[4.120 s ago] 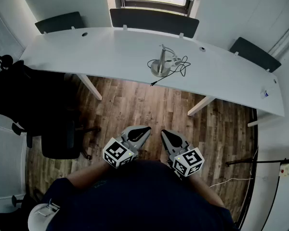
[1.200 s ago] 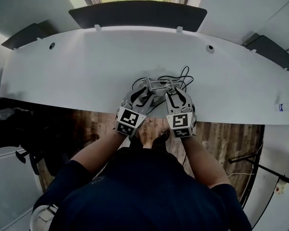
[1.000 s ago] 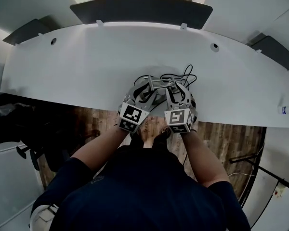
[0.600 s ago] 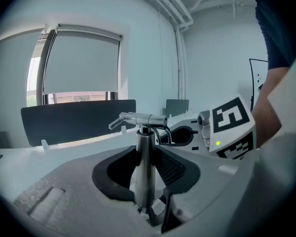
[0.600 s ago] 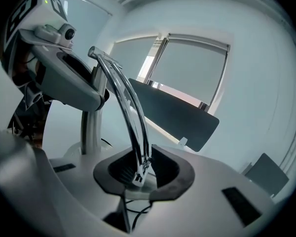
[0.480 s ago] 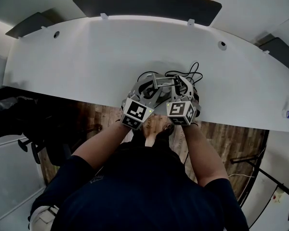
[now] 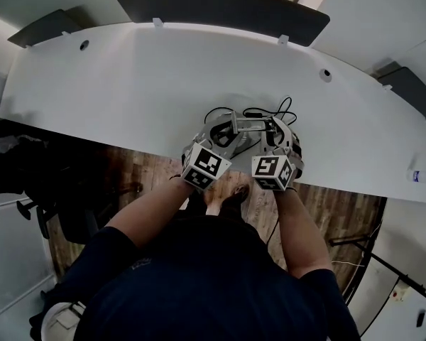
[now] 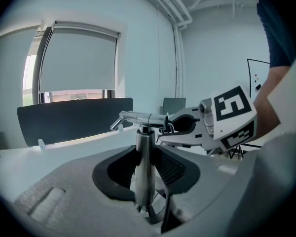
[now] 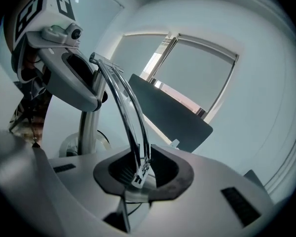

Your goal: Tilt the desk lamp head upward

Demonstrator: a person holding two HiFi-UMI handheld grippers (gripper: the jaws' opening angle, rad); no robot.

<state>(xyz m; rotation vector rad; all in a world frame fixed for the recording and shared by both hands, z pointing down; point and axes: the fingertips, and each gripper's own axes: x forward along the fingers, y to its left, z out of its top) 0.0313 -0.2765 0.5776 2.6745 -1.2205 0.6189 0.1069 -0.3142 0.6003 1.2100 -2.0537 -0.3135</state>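
Observation:
A chrome desk lamp (image 7: 236,128) stands near the front edge of the white desk (image 7: 128,77). My left gripper (image 7: 222,138) is shut on the lamp's upright post (image 8: 144,167), low down above the round base (image 9: 71,144). My right gripper (image 7: 278,132) is shut on the free end of the thin lamp head (image 9: 129,117), whose tip sits between the pads. In the left gripper view the head (image 8: 140,117) lies about level across the top of the post, and the right gripper (image 8: 180,125) meets it from the right. The left gripper (image 9: 74,78) shows at the upper left of the right gripper view.
A black cable (image 7: 270,112) lies coiled on the desk just behind the lamp. A dark partition panel (image 7: 220,6) runs along the desk's far edge. A small object (image 7: 417,176) lies at the desk's right end. Wooden floor and a black chair (image 7: 28,183) are below left.
Four seconds ago both grippers hung by the person's waist, well back from the desk. Since then they have come up to the lamp, and over the last second they have barely shifted.

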